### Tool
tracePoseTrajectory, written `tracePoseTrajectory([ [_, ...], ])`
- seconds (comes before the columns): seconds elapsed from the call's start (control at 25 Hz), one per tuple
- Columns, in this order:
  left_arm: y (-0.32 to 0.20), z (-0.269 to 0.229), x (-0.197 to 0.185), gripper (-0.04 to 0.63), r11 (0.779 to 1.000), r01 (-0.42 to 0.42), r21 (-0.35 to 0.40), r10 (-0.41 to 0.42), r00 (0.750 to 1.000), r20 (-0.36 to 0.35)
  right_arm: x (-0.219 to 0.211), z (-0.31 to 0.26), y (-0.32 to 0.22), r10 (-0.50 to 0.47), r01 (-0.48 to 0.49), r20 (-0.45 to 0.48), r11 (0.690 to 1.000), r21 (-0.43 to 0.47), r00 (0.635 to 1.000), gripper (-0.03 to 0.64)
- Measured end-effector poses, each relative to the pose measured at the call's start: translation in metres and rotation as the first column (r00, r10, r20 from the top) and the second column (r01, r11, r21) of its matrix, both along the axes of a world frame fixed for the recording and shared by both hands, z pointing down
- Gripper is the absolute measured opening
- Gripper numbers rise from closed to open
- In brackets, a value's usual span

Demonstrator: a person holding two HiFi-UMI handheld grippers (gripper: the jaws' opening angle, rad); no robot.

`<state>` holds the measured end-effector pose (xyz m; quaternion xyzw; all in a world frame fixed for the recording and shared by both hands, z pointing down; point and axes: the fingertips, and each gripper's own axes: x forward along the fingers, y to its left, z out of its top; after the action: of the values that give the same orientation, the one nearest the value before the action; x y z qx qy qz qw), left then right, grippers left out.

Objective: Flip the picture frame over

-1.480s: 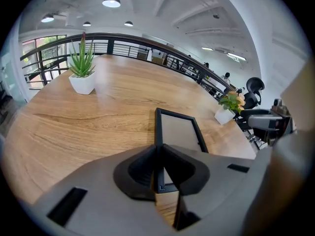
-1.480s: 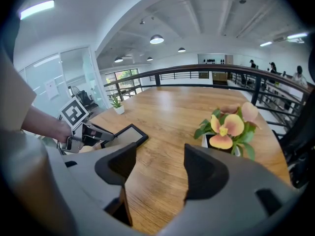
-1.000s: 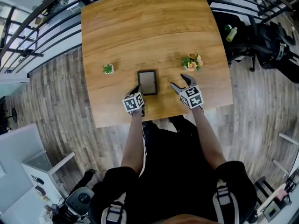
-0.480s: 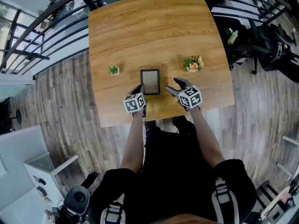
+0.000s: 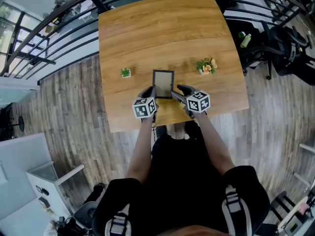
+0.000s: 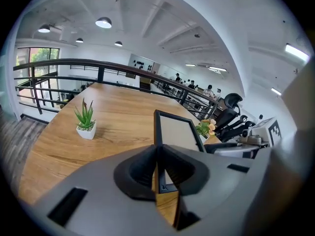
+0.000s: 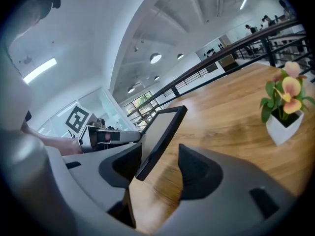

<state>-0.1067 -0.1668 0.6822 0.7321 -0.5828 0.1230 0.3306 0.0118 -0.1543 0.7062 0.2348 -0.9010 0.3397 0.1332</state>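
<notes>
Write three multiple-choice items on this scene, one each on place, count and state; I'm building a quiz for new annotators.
1. In the head view, where does the green plant stand?
A) left of the picture frame
B) right of it
C) on top of it

2. How many potted plants stand on the table?
A) one
B) two
C) four

3. The left gripper has its jaws:
A) shut on the frame's edge
B) wide apart
C) shut on a pot

Key: 1 A, it sits left of the frame; 2 B, green plant and flower pot; 3 A, the left gripper view shows the edge pinched.
</notes>
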Motion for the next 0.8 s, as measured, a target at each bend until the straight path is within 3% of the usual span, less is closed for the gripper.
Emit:
tracePoseTrajectory([
  [0.8,0.01,-0.039,-0.006,0.06,0.99,-0.069,0.124,0.073,0.997,-0.027,-0.026,-0.034,0.018,0.083,-0.045,0.242,0.986,-0.159,0.967,0.117],
])
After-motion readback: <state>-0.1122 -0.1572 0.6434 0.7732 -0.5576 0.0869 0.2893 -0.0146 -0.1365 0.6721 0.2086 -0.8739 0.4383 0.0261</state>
